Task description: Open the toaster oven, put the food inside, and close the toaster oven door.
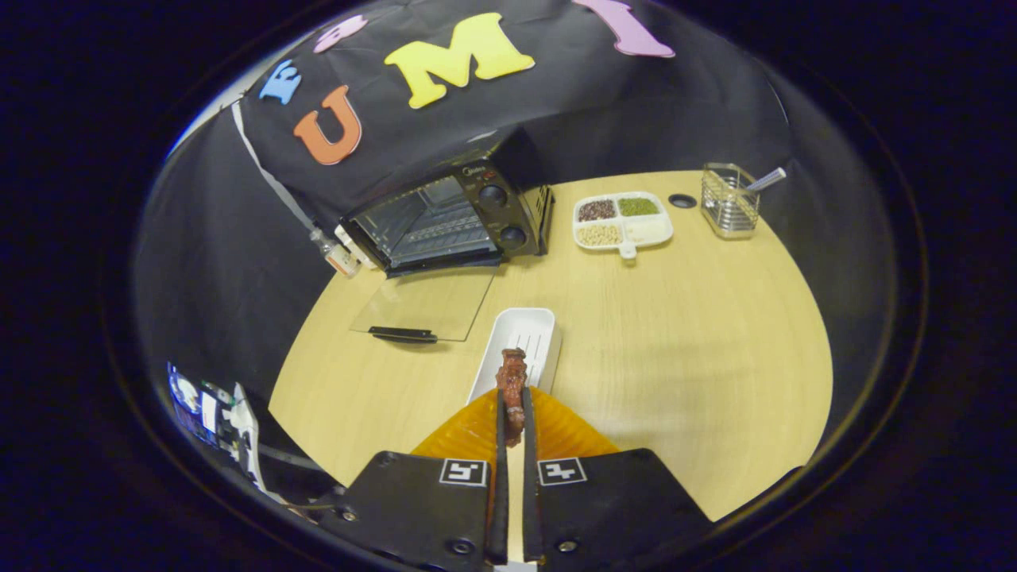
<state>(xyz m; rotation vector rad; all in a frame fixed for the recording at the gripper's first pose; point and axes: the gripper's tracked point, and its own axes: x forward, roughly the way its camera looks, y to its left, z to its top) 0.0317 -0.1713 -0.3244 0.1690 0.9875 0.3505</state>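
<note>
While the hand-held gripper [514, 413] clamps a reddish-brown food piece [512, 381] above a white rectangular tray [531, 334], the black toaster oven [453, 218] stands open, upper left.

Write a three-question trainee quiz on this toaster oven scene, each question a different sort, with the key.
1. True or false: the toaster oven door is closed.
2. What is the gripper shut on? A) a spoon B) the piece of food C) nothing
3. Fill in: the white tray lies just ahead of the ____.

Key: 1 false, the door lies open flat on the table. 2 B. 3 fingers.
</note>
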